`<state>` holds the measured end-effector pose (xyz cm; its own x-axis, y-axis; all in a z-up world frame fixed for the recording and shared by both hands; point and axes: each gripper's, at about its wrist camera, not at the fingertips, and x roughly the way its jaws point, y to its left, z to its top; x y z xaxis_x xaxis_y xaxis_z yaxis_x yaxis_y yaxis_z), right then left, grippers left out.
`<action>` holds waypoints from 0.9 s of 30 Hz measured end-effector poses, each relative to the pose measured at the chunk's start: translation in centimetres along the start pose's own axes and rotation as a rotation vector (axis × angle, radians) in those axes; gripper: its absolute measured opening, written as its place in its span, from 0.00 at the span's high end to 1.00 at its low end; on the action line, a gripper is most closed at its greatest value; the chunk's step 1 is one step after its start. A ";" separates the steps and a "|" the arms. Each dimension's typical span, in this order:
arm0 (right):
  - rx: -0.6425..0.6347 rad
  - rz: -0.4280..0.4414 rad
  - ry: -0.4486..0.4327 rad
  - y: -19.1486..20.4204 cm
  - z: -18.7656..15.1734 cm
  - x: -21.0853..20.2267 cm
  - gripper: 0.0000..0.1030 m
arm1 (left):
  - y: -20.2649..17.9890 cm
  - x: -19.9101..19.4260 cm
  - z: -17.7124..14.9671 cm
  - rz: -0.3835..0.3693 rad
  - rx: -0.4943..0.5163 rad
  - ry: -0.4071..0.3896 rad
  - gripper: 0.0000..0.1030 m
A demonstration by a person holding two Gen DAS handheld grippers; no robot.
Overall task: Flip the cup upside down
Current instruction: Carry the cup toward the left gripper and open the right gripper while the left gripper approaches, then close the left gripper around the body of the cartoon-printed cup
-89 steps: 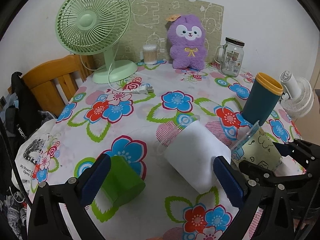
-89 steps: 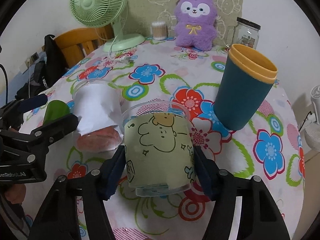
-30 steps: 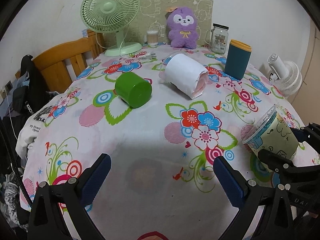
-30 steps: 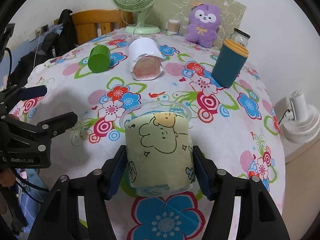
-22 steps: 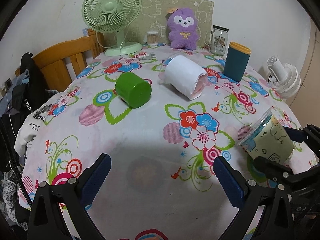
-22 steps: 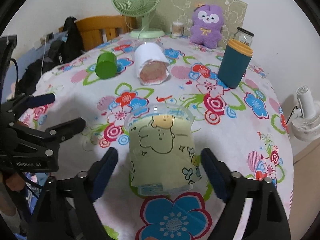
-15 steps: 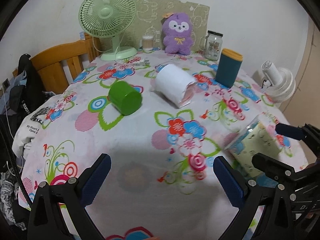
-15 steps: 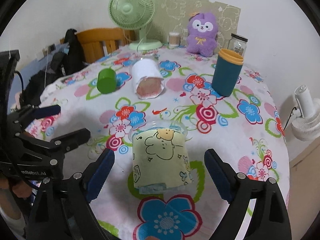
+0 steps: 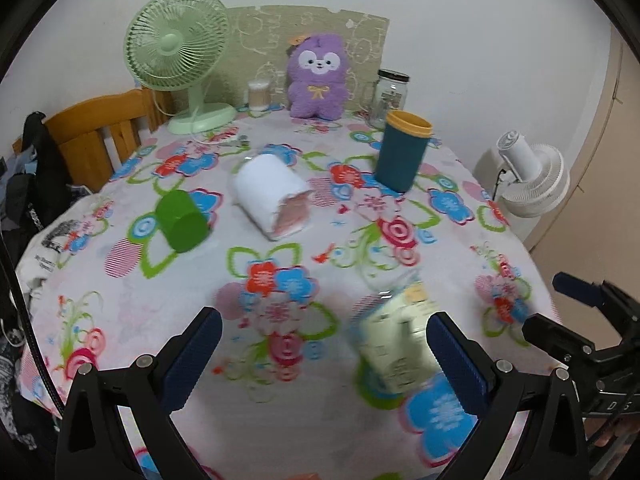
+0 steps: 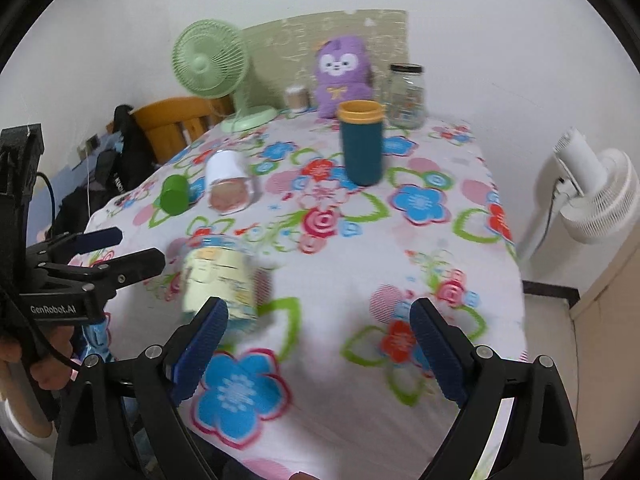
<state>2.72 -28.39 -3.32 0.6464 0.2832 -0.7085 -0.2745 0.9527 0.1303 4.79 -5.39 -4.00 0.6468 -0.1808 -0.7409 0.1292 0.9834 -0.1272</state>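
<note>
Release step apparently done: pale green cup [image 10: 218, 280] standing free on counter [image 10: 360, 248] near front edge, right gripper [image 10: 316, 344] and left gripper [image 9: 320, 354] fingers spread wide, empty. Next: retreat clear.

From here I can read only "GenRobot.AI", white lettering on the left gripper's [image 10: 116, 246] black body. Print on the white cloth [image 9: 52, 236] at the table's edge is too blurred.

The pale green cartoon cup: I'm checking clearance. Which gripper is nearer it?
Left. The pale green cartoon cup sits just inside the left gripper's right finger; the right gripper is open beside it, cup outside its left finger.
</note>
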 end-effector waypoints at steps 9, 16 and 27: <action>0.080 0.005 0.005 -4.9 -2.2 -0.1 0.09 | -4.1 2.9 -0.1 -0.021 -0.036 0.067 0.00; 0.120 0.019 0.030 -6.9 -3.8 0.8 0.09 | -4.6 5.7 -1.2 -0.042 -0.126 0.163 0.00; 0.144 0.033 0.038 -7.5 -4.1 1.5 0.09 | -4.1 7.5 -2.3 -0.053 -0.228 0.244 0.00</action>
<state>2.80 -35.57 -8.20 0.6105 0.3125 -0.7277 -0.1881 0.9498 0.2500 7.44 -10.80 -10.57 0.4412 -0.2503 -0.8618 -0.0313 0.9554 -0.2935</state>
